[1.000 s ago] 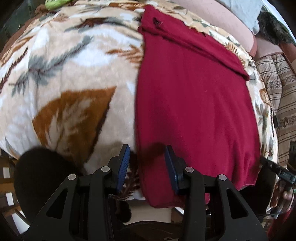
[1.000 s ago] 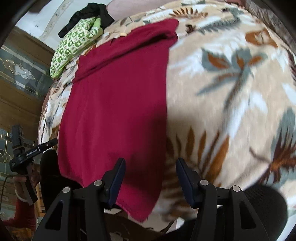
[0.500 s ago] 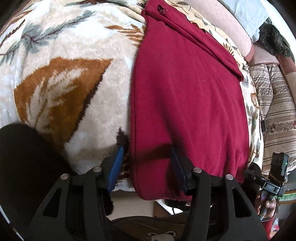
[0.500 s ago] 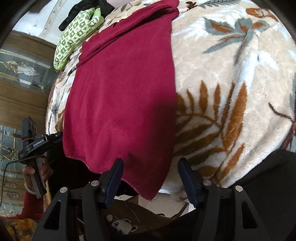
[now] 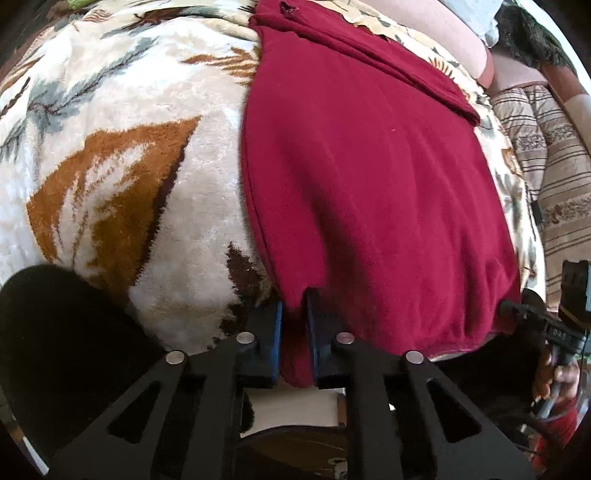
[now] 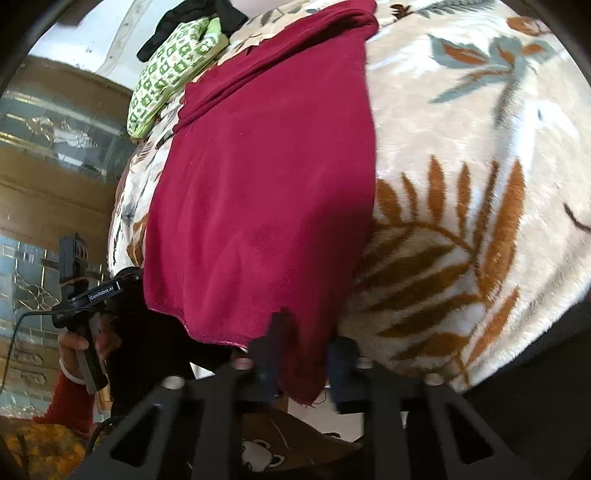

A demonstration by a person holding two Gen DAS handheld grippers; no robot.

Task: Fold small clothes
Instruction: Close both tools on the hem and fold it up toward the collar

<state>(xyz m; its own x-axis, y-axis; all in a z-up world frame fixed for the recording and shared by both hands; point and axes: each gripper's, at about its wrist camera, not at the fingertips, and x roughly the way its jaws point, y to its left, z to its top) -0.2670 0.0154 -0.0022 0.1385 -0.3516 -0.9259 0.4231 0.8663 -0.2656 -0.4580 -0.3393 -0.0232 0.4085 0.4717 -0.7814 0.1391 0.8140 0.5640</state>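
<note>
A dark red garment lies flat on a leaf-patterned plush blanket, its near hem hanging over the bed's edge. My left gripper is shut on the garment's near left corner. In the right wrist view the same garment shows, and my right gripper has its jaws around the near right corner, narrowed on the cloth, blurred by motion. Each gripper shows in the other's view, the right one and the left one.
A green patterned cloth and a black cloth lie at the blanket's far end. A striped cushion lies to the right of the blanket. A wood and glass cabinet stands at the left.
Both grippers have gone from open, straddling the near corners of the red garment, to closing on them. The left jaws are now pinched on the cloth.
</note>
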